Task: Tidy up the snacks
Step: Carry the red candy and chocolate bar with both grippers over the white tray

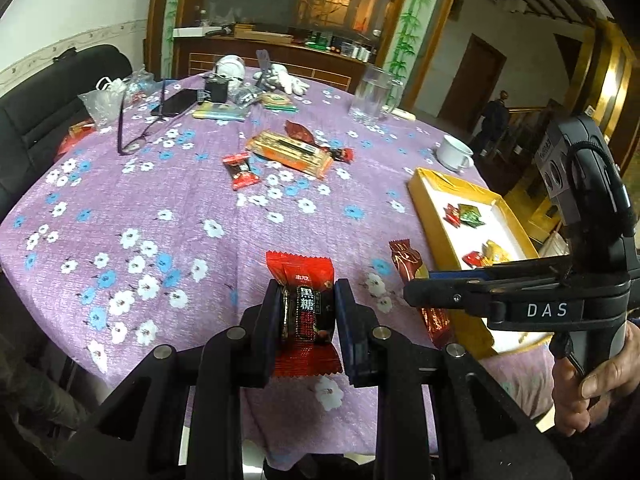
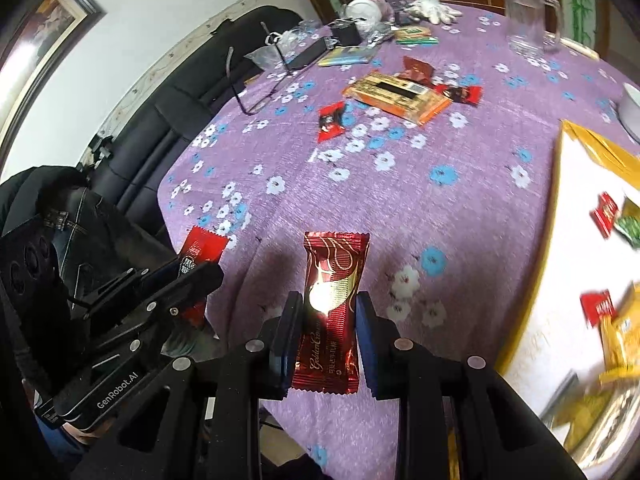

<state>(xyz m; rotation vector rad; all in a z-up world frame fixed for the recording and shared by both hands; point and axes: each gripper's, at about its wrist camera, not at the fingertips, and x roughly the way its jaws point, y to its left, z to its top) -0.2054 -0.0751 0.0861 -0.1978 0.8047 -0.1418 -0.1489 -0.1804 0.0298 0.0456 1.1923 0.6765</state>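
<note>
Left tongs (image 1: 306, 316): pinching red candy (image 1: 306, 300). Right tongs (image 2: 328, 332): pinching maroon wafer bar (image 2: 332, 312). Both lifted, presumably bound for yellow tray (image 1: 436, 216) at worktop's right edge.

Dim indoor light, wrapper (image 2: 329, 300) glare, blurred fisheye edges.

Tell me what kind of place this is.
Most likely a home dining room. A round table under a purple flowered tablecloth holds everyday clutter such as eyeglasses and a mug, with a wooden sideboard and mirror behind it.
</note>
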